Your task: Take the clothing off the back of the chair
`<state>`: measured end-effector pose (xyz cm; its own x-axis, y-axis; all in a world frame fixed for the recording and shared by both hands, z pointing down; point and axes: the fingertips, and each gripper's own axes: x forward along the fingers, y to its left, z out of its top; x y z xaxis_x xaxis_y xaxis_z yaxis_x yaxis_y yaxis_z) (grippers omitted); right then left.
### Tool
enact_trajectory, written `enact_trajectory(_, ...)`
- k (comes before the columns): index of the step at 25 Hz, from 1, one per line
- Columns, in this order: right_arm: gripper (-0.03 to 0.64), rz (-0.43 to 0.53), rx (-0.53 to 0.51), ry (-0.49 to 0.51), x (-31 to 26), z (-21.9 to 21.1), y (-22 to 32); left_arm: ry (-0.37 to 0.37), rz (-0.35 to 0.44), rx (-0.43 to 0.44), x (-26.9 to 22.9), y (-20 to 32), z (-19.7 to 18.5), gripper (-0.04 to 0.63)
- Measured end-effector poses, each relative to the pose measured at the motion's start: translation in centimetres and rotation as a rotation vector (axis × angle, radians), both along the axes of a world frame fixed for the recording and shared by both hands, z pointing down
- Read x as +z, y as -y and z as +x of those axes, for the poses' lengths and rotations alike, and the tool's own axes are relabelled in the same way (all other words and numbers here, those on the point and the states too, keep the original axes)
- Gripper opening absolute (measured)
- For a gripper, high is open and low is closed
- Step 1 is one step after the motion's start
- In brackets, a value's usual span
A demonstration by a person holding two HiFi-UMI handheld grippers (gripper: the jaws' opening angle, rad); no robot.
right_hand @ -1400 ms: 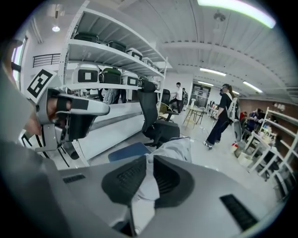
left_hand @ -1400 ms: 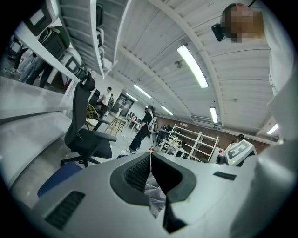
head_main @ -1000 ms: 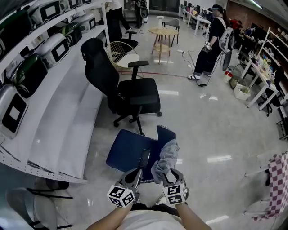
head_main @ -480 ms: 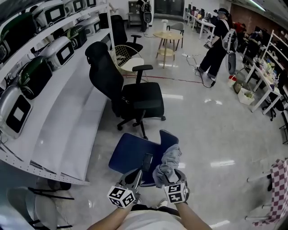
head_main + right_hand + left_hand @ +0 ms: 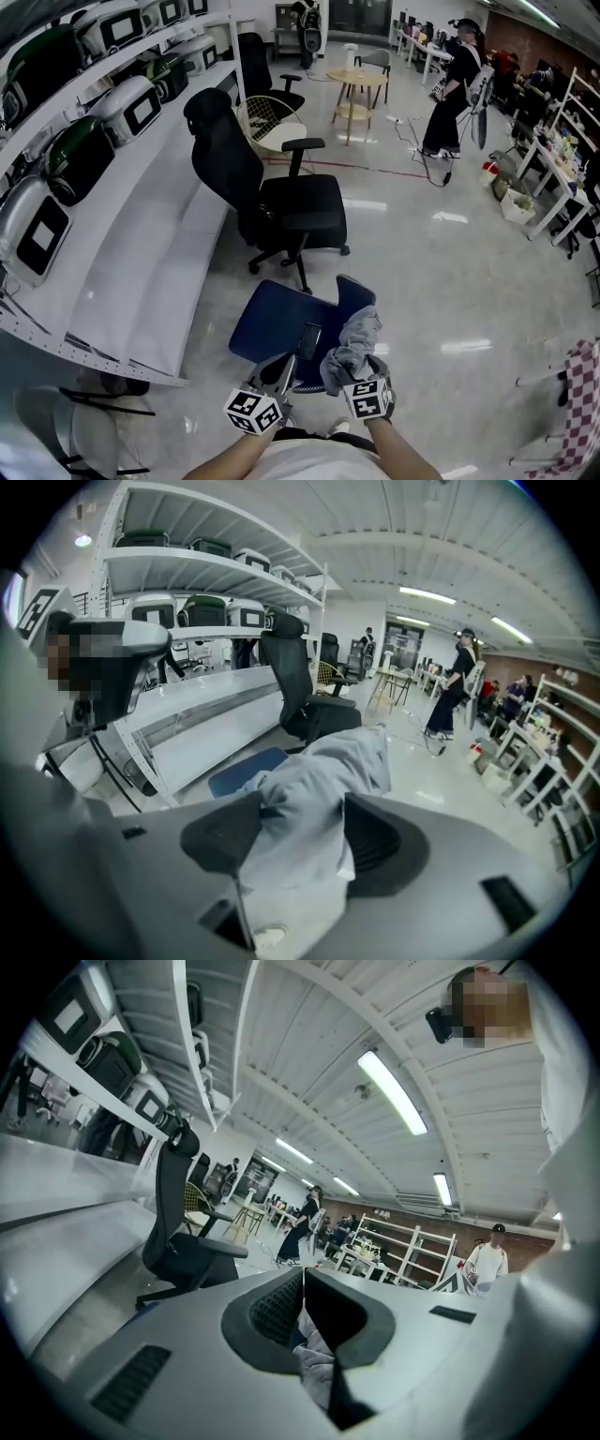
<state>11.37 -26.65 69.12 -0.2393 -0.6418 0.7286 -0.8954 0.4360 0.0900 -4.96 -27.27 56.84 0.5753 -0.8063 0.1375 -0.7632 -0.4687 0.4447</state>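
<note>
The grey clothing (image 5: 354, 337) seemed already off the blue chair (image 5: 277, 323) just beyond, lying loose between the right tool's (image 5: 298, 829) jaws, just opened wide; the left tool's (image 5: 302, 1279) were together.

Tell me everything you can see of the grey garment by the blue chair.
The grey garment is soft, crumpled, light-grey cloth, bunched in a heap at the blue chair's backrest. It lies between the right claw's jaws, which have just been opening and stand apart; a fold sits in the left claw's closed jaws. No sleeves or print can be made out.
</note>
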Motion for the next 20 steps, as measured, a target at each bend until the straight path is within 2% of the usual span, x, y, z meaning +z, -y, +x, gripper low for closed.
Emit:
enact_trajectory(8,0.268,0.000,-0.006,-0.003,0.4,-0.4,0.1,0.005,-0.008,0.002,0.2,0.1,-0.1,0.014)
enact_trajectory(20,0.137,0.039,-0.016,0.016,-1.1,-0.2,-0.6,0.003,-0.007,0.012,0.1,-0.5,0.4,0.014)
